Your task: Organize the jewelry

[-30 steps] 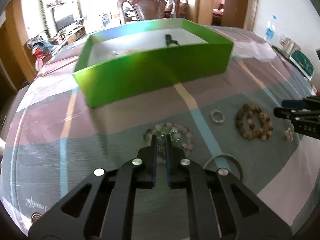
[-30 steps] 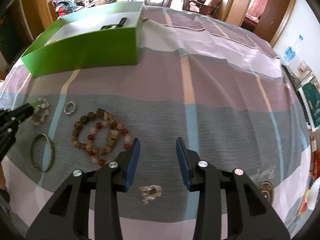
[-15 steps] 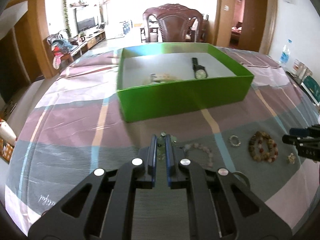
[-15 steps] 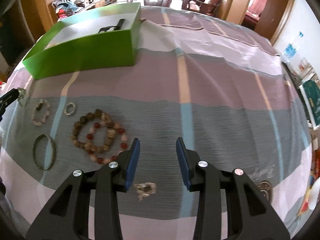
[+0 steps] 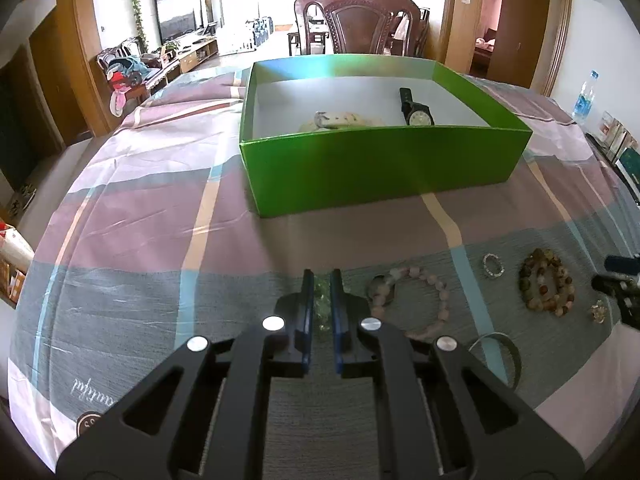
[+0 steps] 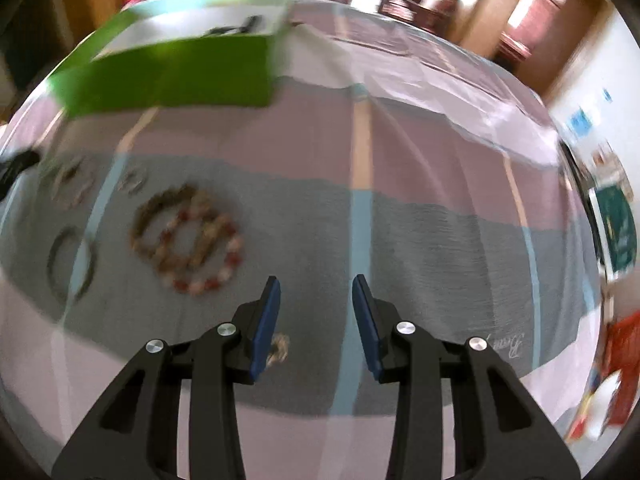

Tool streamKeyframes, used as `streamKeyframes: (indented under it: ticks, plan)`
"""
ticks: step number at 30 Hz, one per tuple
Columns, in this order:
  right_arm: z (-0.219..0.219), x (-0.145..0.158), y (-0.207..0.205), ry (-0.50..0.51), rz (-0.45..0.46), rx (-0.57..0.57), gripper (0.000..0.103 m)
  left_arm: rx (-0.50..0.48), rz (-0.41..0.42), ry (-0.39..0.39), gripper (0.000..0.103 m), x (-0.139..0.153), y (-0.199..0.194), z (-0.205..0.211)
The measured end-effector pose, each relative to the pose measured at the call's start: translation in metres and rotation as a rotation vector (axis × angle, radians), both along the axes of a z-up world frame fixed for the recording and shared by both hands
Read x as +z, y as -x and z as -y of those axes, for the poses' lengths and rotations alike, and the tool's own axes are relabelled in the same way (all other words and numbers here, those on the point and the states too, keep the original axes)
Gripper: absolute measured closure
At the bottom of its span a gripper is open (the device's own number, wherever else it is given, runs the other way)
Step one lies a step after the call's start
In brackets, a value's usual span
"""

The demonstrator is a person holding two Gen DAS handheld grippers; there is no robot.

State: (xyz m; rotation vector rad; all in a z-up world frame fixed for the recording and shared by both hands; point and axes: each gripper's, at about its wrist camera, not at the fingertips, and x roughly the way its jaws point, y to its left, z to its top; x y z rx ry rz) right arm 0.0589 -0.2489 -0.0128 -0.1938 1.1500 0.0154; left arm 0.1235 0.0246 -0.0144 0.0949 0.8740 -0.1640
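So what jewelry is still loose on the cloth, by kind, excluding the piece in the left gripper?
Bead bracelets: 2, pink and brown
Bangle: 1
Silver ring: 1
Gold trinket: 1
Total: 5

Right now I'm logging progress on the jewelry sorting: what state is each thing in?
Left tongs: shut on green bead piece.
Right tongs: open, empty.
Green box: open, no lid.
Watch: lying in the box.
Pink bracelet: flat on the cloth.
Brown bracelet: flat on the cloth.
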Motion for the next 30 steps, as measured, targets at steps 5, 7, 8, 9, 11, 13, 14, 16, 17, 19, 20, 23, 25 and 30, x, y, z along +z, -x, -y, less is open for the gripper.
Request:
streamKeyframes:
  ticks: [5, 7, 8, 9, 11, 13, 14, 16, 17, 19, 20, 23, 25, 30]
  plan:
    - [-0.012, -0.009, 0.008, 0.028, -0.044, 0.066, 0.064, 0.002, -0.003, -0.009, 0.090, -0.001, 0.000, 0.001]
    - [-0.013, -0.015, 0.007, 0.024, -0.068, 0.070, 0.065, 0.003, -0.004, -0.008, 0.084, -0.001, -0.001, 0.001]
    - [-0.014, -0.016, 0.008, 0.011, -0.072, 0.074, 0.072, 0.004, -0.003, -0.009, 0.082, -0.001, 0.000, 0.000]
    - [-0.014, -0.016, 0.008, -0.005, -0.079, 0.077, 0.082, 0.005, -0.003, -0.009, 0.079, -0.001, 0.000, 0.000]
    - [-0.015, -0.017, 0.007, -0.019, -0.077, 0.076, 0.088, 0.007, -0.002, -0.008, 0.077, -0.001, 0.000, 0.000]
    - [-0.016, -0.017, 0.005, -0.051, -0.058, 0.067, 0.089, 0.009, -0.001, -0.008, 0.070, -0.001, 0.000, 0.000]
    - [-0.017, -0.017, 0.005, -0.069, -0.048, 0.071, 0.089, 0.010, 0.000, -0.010, 0.069, -0.001, 0.000, 0.000]
    - [-0.021, -0.014, 0.003, -0.118, 0.008, 0.060, 0.089, 0.009, 0.000, -0.008, 0.069, 0.000, 0.000, 0.000]
    - [-0.021, -0.012, 0.002, -0.123, 0.033, 0.048, 0.089, 0.009, 0.001, -0.009, 0.069, 0.000, 0.000, 0.000]
    - [-0.021, -0.007, 0.001, -0.124, 0.106, 0.022, 0.089, 0.007, 0.001, -0.009, 0.067, 0.000, 0.000, 0.001]
    - [-0.019, -0.004, 0.000, -0.126, 0.131, 0.006, 0.089, 0.007, 0.000, -0.009, 0.066, -0.001, 0.000, 0.001]
    - [-0.008, 0.002, -0.004, -0.140, 0.217, -0.054, 0.087, 0.005, -0.001, -0.011, 0.062, -0.001, 0.000, 0.002]
    - [-0.004, 0.006, -0.005, -0.158, 0.263, -0.074, 0.064, 0.003, -0.001, -0.012, 0.061, -0.001, 0.000, 0.002]
    - [-0.013, 0.004, -0.008, -0.199, 0.316, -0.057, 0.060, -0.005, -0.014, -0.022, 0.059, -0.005, -0.001, 0.005]
